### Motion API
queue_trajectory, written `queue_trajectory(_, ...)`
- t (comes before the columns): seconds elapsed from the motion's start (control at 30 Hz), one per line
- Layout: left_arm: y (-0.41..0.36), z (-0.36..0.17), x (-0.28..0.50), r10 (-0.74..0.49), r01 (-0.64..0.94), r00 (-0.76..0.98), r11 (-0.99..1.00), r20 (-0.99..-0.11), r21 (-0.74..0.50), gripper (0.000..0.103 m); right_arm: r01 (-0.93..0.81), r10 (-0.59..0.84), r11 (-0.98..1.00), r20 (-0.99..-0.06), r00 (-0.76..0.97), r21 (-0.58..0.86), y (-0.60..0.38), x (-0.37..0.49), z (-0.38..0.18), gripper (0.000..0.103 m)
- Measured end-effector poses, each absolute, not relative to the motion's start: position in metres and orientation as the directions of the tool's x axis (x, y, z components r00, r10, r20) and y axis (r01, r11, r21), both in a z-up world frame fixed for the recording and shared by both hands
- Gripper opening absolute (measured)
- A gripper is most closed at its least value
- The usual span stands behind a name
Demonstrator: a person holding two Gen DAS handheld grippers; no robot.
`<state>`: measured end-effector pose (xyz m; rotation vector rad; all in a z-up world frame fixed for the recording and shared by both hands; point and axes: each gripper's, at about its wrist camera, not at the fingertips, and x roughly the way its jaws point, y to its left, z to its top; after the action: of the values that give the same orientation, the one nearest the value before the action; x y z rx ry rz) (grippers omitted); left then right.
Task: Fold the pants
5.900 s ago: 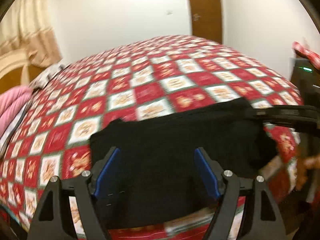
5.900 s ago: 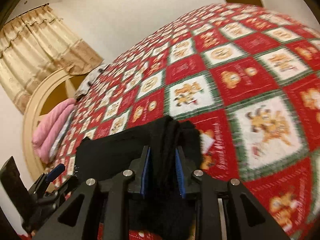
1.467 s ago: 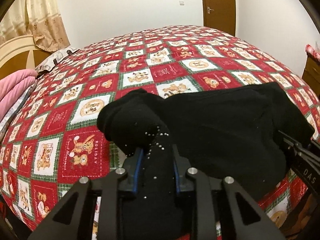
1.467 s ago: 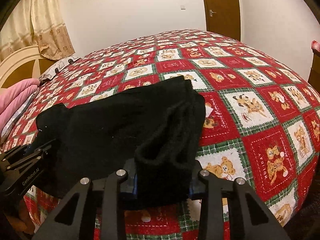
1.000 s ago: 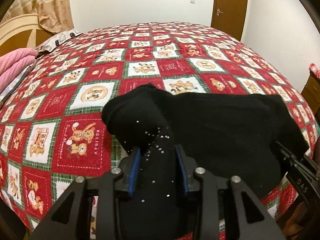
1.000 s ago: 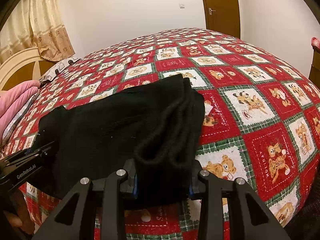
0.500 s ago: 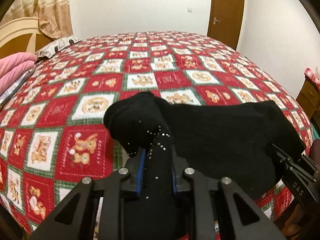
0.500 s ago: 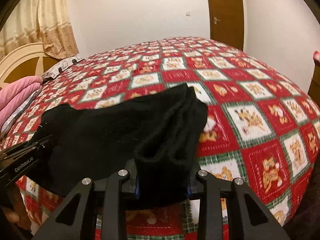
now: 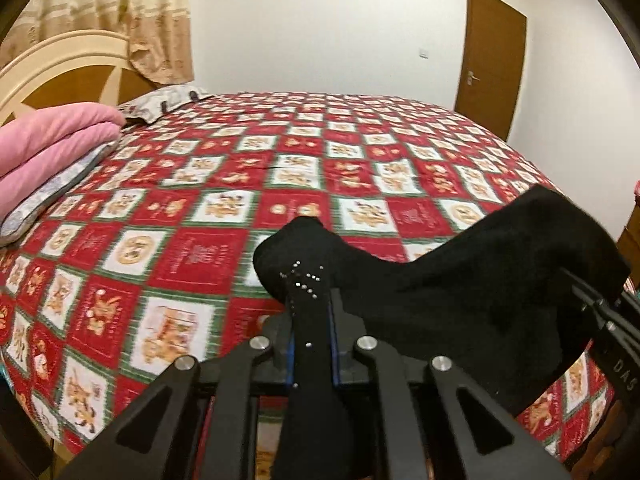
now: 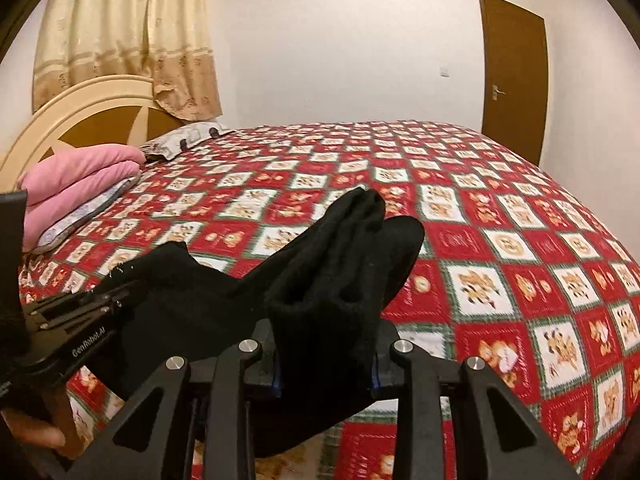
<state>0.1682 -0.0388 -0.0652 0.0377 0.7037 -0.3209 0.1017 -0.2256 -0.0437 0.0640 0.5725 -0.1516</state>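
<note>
The black pants (image 9: pixel 472 292) hang folded between my two grippers, lifted above the near edge of the bed. My left gripper (image 9: pixel 312 336) is shut on one end, a bunched corner with small silver studs (image 9: pixel 304 280). My right gripper (image 10: pixel 326 356) is shut on the other end, a thick stack of folded layers (image 10: pixel 344 264). The left gripper also shows at the left of the right wrist view (image 10: pixel 76 320), and the right gripper at the right of the left wrist view (image 9: pixel 604 320).
The bed wears a red, white and green checked quilt (image 9: pixel 280 184). Folded pink bedding (image 9: pixel 48 148) and a grey patterned pillow (image 9: pixel 164 104) lie by the headboard (image 10: pixel 88 116). A brown door (image 10: pixel 514 76) stands at the back right.
Both grippers have risen with the pants, which now hang off the quilt instead of lying on it. Both views have tilted up toward the far wall.
</note>
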Motion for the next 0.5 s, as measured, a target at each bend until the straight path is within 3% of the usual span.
queue_trajectory(0.17,-0.024,-0.074,0.171,-0.34,0.332,0.675,0.933,-0.655,-0.141,0.015,0.181,-0.142,0.983,-0.552,0.822,0.016,-0.232,0.091,-0.049,0.031)
queue_trajectory(0.27,-0.014,-0.08,0.173,-0.4,0.353,0.628,0.911,-0.667,-0.214,0.029,0.223,-0.18,0.975,-0.564,0.806,0.008,-0.25,0.076,-0.056,0.031)
queue_trajectory(0.33,-0.008,-0.079,0.175,-0.39,0.335,0.639,0.917,-0.664,-0.217,0.044,0.253,-0.192,0.967,-0.588,0.786,0.021,-0.267,0.068,-0.065,0.031)
queue_trajectory(0.37,-0.005,-0.078,0.176,-0.385,0.328,0.645,0.919,-0.659,-0.216,0.058,0.276,-0.2,0.96,-0.605,0.77,0.034,-0.277,0.064,-0.073,0.031)
queue_trajectory(0.4,-0.004,-0.077,0.178,-0.387,0.324,0.647,0.92,-0.657,-0.221,0.062,0.29,-0.198,0.956,-0.619,0.76,0.051,-0.283,0.061,-0.08,0.031)
queue_trajectory(0.5,-0.013,-0.079,0.181,-0.418,0.356,0.606,0.903,-0.677,-0.24,0.062,0.316,-0.173,0.942,-0.645,0.744,0.112,-0.296,0.056,-0.095,0.031)
